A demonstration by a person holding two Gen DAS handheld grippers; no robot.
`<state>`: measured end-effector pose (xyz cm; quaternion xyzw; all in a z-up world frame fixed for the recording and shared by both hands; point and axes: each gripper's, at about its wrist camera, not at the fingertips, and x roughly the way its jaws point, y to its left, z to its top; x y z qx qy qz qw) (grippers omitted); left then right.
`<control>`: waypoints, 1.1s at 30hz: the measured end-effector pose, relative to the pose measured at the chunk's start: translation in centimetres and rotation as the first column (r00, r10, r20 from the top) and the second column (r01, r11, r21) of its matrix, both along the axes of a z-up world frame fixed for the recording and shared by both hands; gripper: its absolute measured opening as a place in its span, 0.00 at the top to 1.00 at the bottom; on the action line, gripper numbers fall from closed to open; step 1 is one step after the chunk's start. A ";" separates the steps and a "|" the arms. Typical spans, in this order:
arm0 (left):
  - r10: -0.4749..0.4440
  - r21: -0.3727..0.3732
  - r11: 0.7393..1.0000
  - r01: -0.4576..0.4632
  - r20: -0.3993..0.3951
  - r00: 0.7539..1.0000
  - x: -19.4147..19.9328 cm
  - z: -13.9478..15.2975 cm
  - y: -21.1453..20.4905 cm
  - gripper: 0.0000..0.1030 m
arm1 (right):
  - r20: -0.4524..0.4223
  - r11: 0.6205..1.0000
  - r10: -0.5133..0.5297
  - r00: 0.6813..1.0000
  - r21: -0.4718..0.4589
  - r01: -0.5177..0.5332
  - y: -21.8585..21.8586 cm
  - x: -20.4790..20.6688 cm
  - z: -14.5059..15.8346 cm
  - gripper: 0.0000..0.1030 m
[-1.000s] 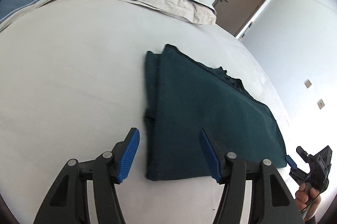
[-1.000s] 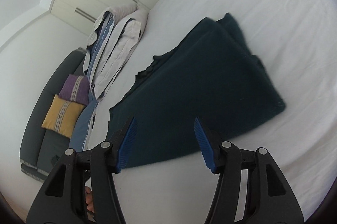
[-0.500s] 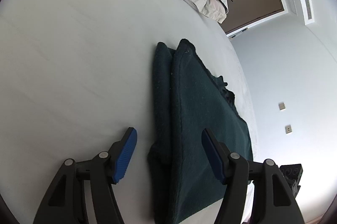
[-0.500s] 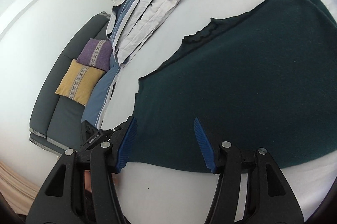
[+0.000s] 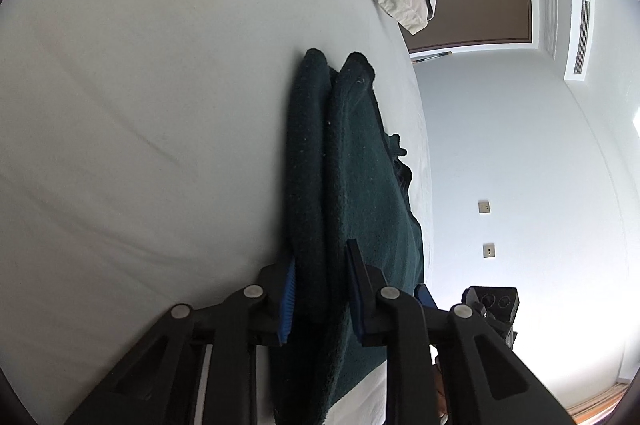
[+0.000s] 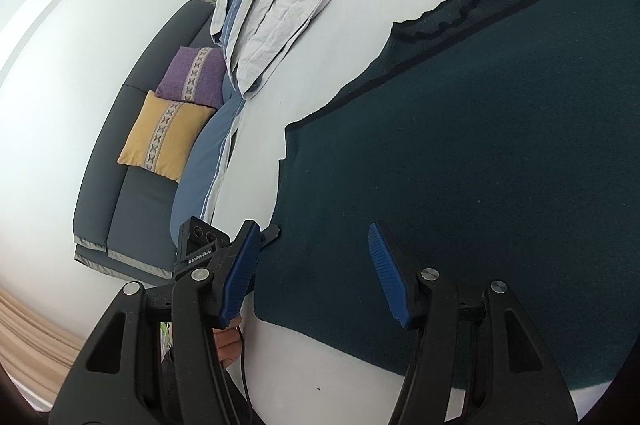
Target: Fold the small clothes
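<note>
Now the left tongs (image 5: 320, 289), spread wide half a second ago, are pressed onto the near edge of the dark green garment (image 5: 360, 193), which is laid partly folded on the white bed (image 5: 140, 145). The right tongs (image 6: 312, 273) are held spread over the opposite corner, nothing pinched. A grip for the next fold is judged half secured.
</note>
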<state>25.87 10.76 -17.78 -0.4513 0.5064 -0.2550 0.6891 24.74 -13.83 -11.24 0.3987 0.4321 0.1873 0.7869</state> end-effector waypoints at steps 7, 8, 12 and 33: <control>0.000 0.069 0.998 -0.004 0.057 0.998 -0.2 0.8 -0.4 0.84 | -0.041 0.998 0.070 0.997 0.001 -0.070 3.1 4.7 -1.5 0.46; -0.003 0.080 0.997 -0.002 0.061 0.998 -0.1 1.0 -0.5 0.85 | -0.080 0.996 0.082 0.993 -0.015 -0.084 3.5 5.5 -2.3 0.46; -0.021 0.141 0.990 0.009 0.084 0.996 -0.1 2.1 -1.0 0.86 | -0.101 0.994 0.093 0.991 -0.049 -0.098 4.0 6.9 -4.7 0.48; -0.364 0.435 0.862 0.262 0.169 0.916 -0.2 9.2 -28.2 0.86 | -0.097 0.911 -0.045 0.994 0.404 0.081 -15.9 3.2 -5.8 0.32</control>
